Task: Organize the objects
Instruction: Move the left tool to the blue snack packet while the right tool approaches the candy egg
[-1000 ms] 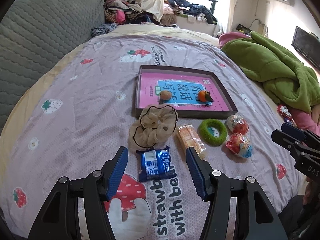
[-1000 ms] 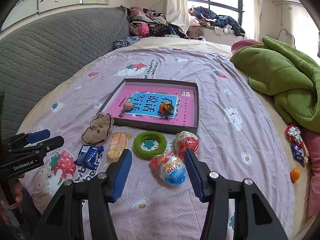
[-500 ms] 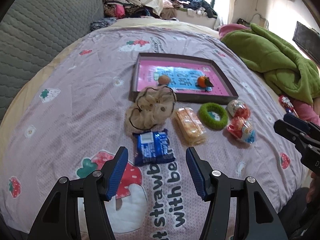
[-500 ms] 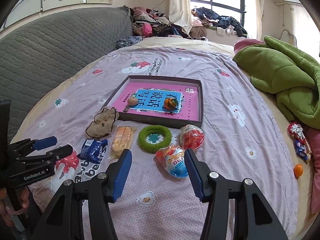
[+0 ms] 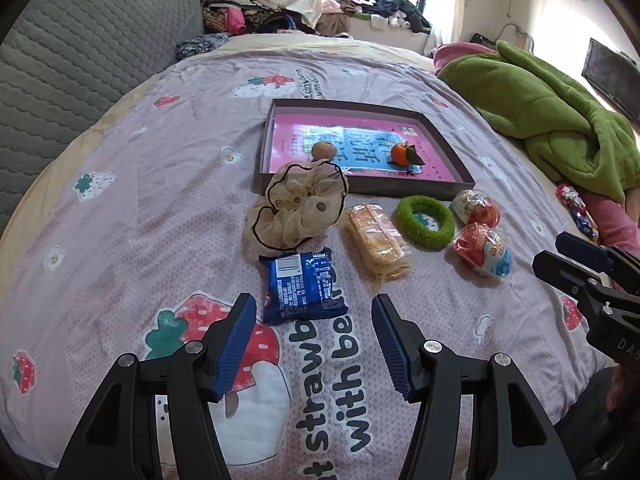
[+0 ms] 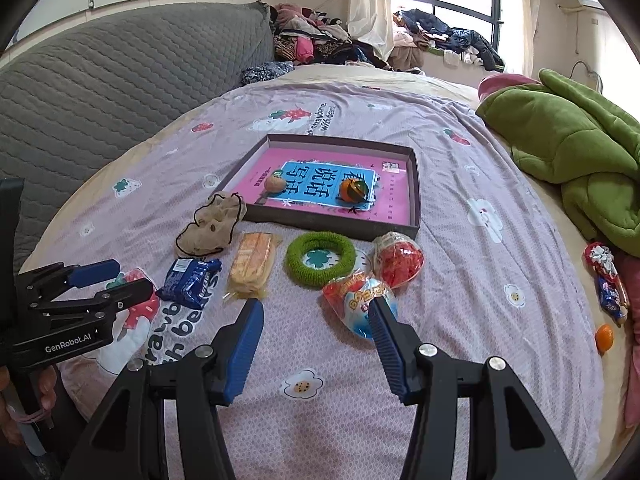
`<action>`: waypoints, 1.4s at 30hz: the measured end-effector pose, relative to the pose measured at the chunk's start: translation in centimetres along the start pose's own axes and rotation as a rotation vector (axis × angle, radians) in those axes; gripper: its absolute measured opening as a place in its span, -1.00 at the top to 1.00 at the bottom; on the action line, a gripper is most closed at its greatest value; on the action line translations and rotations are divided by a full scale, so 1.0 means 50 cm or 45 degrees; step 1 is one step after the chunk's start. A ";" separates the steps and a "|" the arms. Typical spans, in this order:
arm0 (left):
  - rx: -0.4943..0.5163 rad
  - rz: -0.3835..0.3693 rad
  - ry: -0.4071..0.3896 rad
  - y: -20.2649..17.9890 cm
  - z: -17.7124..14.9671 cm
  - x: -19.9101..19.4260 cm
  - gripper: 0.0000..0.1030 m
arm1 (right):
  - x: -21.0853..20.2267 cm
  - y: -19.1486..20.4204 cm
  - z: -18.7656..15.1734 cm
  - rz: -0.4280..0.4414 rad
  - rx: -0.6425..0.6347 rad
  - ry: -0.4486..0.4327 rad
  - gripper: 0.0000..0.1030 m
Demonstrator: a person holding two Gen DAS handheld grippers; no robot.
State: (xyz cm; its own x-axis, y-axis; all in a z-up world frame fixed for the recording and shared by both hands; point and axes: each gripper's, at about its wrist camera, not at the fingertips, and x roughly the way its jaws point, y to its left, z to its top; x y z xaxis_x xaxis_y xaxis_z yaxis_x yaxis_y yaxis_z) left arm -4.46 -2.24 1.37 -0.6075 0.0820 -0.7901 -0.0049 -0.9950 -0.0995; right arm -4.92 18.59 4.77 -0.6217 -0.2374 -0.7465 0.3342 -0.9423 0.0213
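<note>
We hold two black claws with blue ribbed pads over a bed spread with a lilac sheet (image 5: 132, 208) printed with strawberries and bears. Our left claw (image 5: 313, 342) stands wide open and empty; just ahead of its tips, lined up with the gap, lies a flat blue foil snack packet (image 5: 302, 286). Beyond the packet sits a crumpled beige fabric scrunchie edged in black (image 5: 298, 206), and ahead and to the right a clear-wrapped stack of pale orange wafer biscuits (image 5: 376, 238). Our right claw (image 6: 316, 330) is also parted and holds nothing; its right-hand pad overlaps, in that view, a plastic egg-shaped toy in red, white and blue wrap (image 6: 362, 300), but we cannot tell whether it touches. Just past it are a second, red egg-shaped toy (image 6: 398, 258) and, ahead to the left, a fuzzy green ring (image 6: 320, 258). Farther ahead of both claws lies a shallow dark box with a pink and blue printed floor (image 5: 456, 160), already holding a small brown round fruit (image 5: 323, 150) and a small orange with a leaf (image 5: 401, 153). Risks, as we judge them: the thin packet may slide on the soft sheet or the pads may pinch bedding instead; the round, glossy egg may roll or squirt out of an off-centre grip; the two claws, working close together, may collide.
</note>
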 end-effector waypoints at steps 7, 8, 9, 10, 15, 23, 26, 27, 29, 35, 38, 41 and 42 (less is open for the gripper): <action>0.008 -0.007 0.016 -0.004 -0.008 0.014 -0.20 | 0.015 -0.007 -0.014 0.002 0.014 0.013 -0.06; 0.007 -0.004 0.021 -0.004 -0.009 0.017 -0.20 | 0.018 -0.009 -0.014 0.002 0.018 0.015 -0.06; 0.004 -0.002 0.028 -0.004 -0.010 0.021 -0.20 | 0.023 -0.011 -0.014 0.008 0.023 0.022 -0.06; 0.001 -0.003 0.032 -0.004 -0.011 0.023 -0.20 | 0.025 -0.012 -0.015 0.010 0.027 0.025 -0.06; 0.007 0.005 0.055 -0.007 -0.017 0.040 -0.20 | 0.032 -0.018 -0.027 0.025 0.030 0.029 -0.06; 0.009 0.009 0.099 -0.013 -0.024 0.062 -0.20 | 0.052 -0.036 -0.037 0.022 0.053 0.064 -0.06; 0.001 0.001 0.115 -0.013 -0.025 0.070 -0.20 | 0.060 -0.041 -0.038 0.018 0.059 0.072 -0.06; -0.002 0.000 0.119 -0.012 -0.025 0.072 -0.20 | 0.063 -0.044 -0.038 0.017 0.064 0.074 -0.06; -0.004 0.001 0.121 -0.012 -0.026 0.075 -0.20 | 0.068 -0.048 -0.039 0.020 0.065 0.078 -0.06; -0.018 -0.011 0.126 -0.007 -0.025 0.086 -0.20 | 0.081 -0.056 -0.038 0.010 0.056 0.080 -0.06; -0.025 -0.009 0.134 -0.005 -0.023 0.093 -0.20 | 0.091 -0.061 -0.034 0.003 0.051 0.078 -0.06; -0.032 -0.005 0.136 -0.004 -0.019 0.102 -0.20 | 0.098 -0.068 -0.030 0.001 0.051 0.070 -0.06; -0.033 -0.006 0.138 -0.003 -0.017 0.106 -0.20 | 0.101 -0.070 -0.028 0.002 0.050 0.068 -0.06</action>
State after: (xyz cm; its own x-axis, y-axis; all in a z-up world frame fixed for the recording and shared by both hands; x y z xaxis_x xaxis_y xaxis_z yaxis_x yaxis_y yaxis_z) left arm -7.03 -1.59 -3.32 -0.5181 0.0937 -0.8502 0.0142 -0.9929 -0.1180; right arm -8.24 21.01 -0.02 -0.5820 -0.2267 -0.7809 0.3063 -0.9507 0.0477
